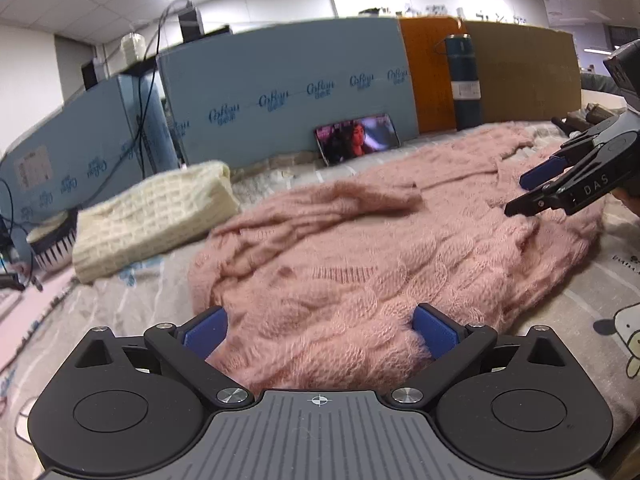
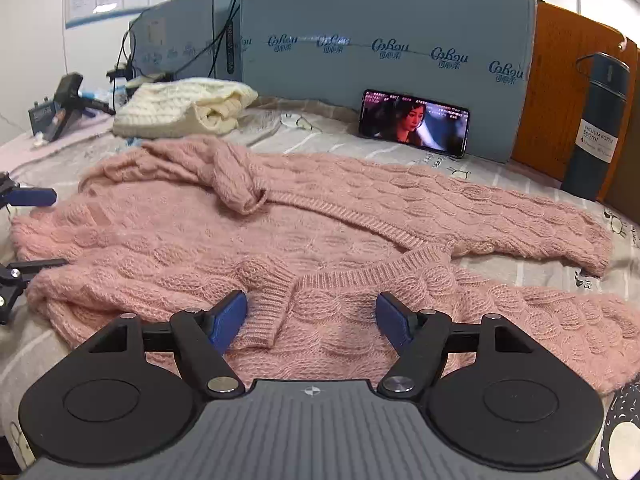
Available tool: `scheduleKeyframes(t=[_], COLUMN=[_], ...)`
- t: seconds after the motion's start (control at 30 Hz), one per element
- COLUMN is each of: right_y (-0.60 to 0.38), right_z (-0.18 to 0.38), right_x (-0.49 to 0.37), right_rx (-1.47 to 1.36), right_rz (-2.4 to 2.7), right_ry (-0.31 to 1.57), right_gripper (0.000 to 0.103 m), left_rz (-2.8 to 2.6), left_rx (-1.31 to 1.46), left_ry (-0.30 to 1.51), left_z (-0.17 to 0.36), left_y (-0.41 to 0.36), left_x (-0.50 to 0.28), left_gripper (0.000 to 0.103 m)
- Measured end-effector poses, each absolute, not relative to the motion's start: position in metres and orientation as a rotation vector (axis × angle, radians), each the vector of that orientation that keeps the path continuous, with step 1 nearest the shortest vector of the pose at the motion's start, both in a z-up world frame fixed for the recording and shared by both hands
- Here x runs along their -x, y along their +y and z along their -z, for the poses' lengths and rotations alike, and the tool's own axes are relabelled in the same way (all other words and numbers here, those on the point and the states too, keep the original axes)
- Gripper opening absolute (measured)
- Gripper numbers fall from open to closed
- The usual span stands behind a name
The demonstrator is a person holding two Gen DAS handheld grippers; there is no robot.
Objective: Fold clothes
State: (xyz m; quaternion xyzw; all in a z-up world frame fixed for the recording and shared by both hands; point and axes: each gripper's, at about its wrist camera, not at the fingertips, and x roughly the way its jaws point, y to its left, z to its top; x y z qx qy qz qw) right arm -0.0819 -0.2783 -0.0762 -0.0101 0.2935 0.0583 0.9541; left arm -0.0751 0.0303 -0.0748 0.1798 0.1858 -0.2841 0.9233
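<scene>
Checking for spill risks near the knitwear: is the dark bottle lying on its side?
No, the dark bottle stands upright against the orange board, off the far edge of the pink sweater.

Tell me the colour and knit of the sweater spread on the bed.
Pink, cable-knit sweater; clearest in the right wrist view.

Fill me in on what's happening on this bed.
A person with a two-finger gripper in each hand is folding a pink knitted cardigan spread on a printed sheet. The left gripper stands wide open over one end of it. The right gripper is open over the ribbed neckline, gripping nothing. One sleeve is already laid across the body. A folded cream sweater sits behind, with a phone playing video and a dark flask.
</scene>
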Motion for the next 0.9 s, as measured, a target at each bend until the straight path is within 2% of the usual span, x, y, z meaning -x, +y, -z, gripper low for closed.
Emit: scheduleKeyframes(t=[0.07,0.17,0.43,0.7,0.9], right_y=[-0.288,-0.307,-0.345,-0.366,-0.380], right_z=[0.068,0.060,0.069,0.070,0.079], right_x=[0.092,0.104,0.142,0.176,0.166], right_rx=[-0.009,-0.033,0.026,0.258,0.359], right_rz=[-0.134,-0.129,-0.106,-0.075,-0.042], right_ry=[0.541,0.488,0.517,0.596,0.633], right_gripper=[0.070,0.079,0.091,0.094,0.096], left_rz=[0.597,0.650,0.843,0.849,0.804], left_rx=[-0.362,-0.350,-0.562,-0.845,-0.882], left_ry=[0.328,0.265,0.283,0.309,0.276], left_z=[0.070,0.061,0.057,0.069,0.074], left_y=[0.032,0.032,0.003,-0.019,-0.025], left_x=[0.080,0.089,0.123,0.139,0.128], left_gripper=[0.101,0.101,0.101,0.101,0.102])
